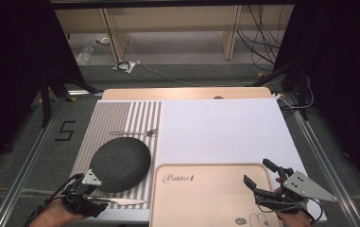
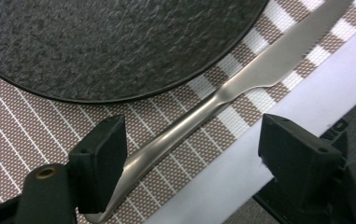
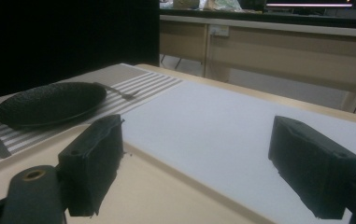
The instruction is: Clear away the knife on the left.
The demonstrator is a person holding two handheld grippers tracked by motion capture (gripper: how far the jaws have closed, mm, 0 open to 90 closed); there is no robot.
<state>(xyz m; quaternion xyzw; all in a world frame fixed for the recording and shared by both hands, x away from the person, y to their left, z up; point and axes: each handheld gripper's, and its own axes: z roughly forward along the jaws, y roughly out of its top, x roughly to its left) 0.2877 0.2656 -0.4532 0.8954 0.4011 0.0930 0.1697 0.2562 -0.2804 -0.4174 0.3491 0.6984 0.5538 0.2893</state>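
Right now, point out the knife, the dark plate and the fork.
knife (image 2: 241,81), left gripper view, where blade meets handle.
dark plate (image 1: 120,163), high view, middle of its textured face.
fork (image 1: 132,133), high view, middle of the handle.

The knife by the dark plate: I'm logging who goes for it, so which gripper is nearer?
Left. The left gripper hangs right over the knife, its handle between the open fingers. The right gripper sits across the table, above the beige tray.
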